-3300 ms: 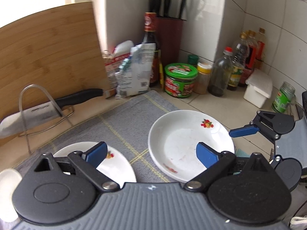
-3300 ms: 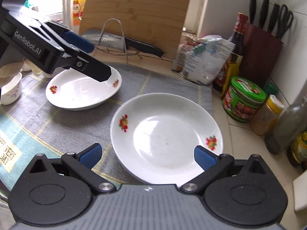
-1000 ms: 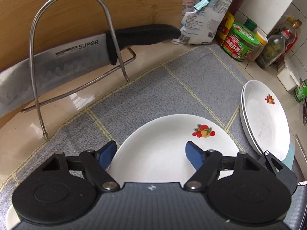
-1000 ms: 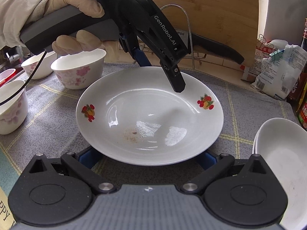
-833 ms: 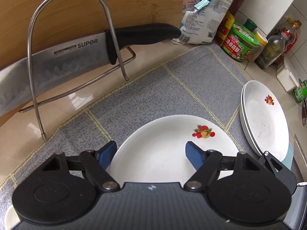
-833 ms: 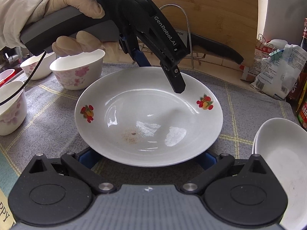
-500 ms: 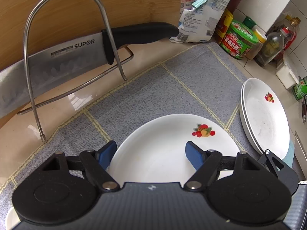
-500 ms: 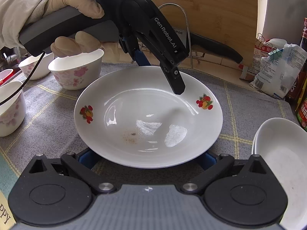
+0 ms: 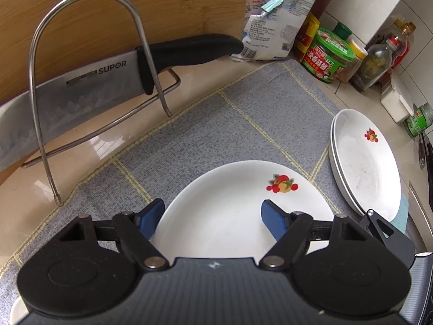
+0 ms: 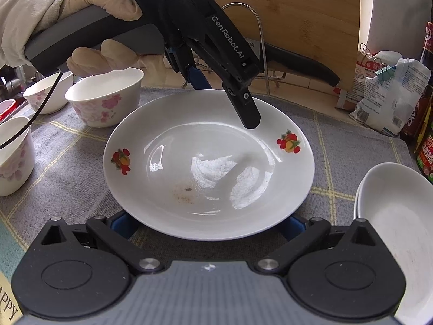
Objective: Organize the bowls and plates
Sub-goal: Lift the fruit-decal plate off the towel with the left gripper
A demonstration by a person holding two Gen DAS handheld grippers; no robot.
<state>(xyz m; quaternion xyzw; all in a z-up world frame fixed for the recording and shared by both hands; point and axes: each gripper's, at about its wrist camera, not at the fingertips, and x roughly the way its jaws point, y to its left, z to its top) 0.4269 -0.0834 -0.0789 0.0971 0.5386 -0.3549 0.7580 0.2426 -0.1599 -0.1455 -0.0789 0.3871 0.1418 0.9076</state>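
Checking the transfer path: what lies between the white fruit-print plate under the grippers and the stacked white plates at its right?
Only bare grey checked mat separates the fruit-print plate from the stacked plates, clearest in the left wrist view.

In the right wrist view, the plate point(image 10: 208, 162) covers the tips of the right gripper point(image 10: 208, 227), so only slivers of its blue fingers point(image 10: 121, 223) show beneath the near rim and their spread cannot be judged. Beyond the plate, one finger of the left gripper point(image 10: 216, 92) is mostly hidden behind its black body. To the right of the plate, the stacked plates point(image 10: 395, 216) are cut off by the picture's edge. To its left, a bowl point(image 10: 13, 157) is also cropped. In the left wrist view, the gripper body hides the plate's point(image 9: 230, 203) near half, and the knife point(image 9: 81, 86) blade runs off the left edge. Jar labels beyond the plate are too small to read.
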